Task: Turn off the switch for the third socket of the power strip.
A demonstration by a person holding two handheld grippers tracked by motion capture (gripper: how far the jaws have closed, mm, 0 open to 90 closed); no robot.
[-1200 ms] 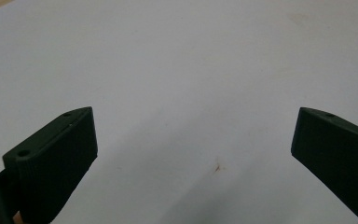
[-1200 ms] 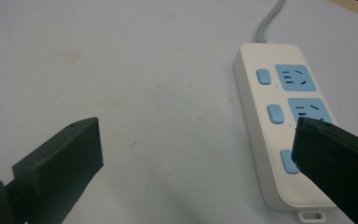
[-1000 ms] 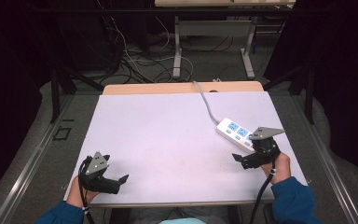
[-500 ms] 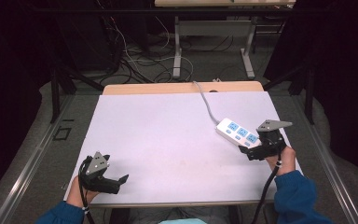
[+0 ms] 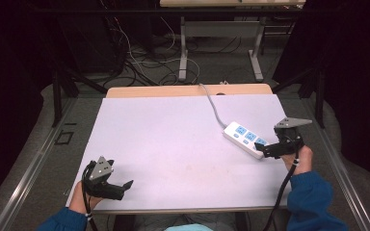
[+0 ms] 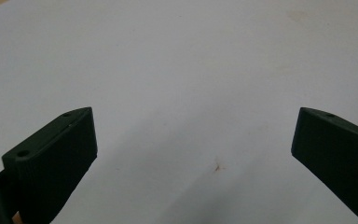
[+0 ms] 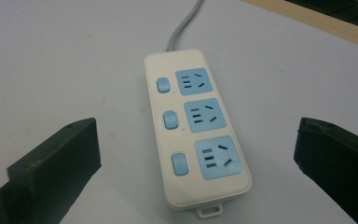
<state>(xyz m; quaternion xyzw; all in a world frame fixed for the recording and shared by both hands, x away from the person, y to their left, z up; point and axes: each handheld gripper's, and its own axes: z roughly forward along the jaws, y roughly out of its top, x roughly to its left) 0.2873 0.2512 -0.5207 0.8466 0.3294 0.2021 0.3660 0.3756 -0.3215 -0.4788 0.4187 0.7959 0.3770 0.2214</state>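
A white power strip (image 5: pixel 244 138) lies flat on the desk (image 5: pixel 173 139), near the right edge and about midway between the far and near edges, set at a slant. Its grey cord (image 5: pixel 213 103) leaves the far end and runs toward the far edge of the desk, where it drops out of sight. In the right gripper view the strip (image 7: pixel 196 128) shows three blue sockets in a row, each with a small blue switch (image 7: pixel 170 119) beside it, a tiny red light by the nearest socket and a mounting tab (image 7: pixel 209 211) at its near end. The right gripper (image 5: pixel 275 147) sits just at that near end of the strip, close to the right edge of the desk, with a grey plate (image 5: pixel 292 122) on top; whether it touches the strip I cannot tell from above. Its own view (image 7: pixel 196 163) shows the jaws spread wide, one on each side of the strip's near end and clear of it, gripping nothing. The left gripper (image 5: pixel 120 187) rests at the near left corner of the desk, well apart from the strip, held by a hand (image 5: pixel 79 197) in a blue sleeve. Its jaws too stand wide apart in its own view (image 6: pixel 193 149), with only the bare white desk top (image 6: pixel 182 70) and a small brown speck (image 6: pixel 218 166) between them.
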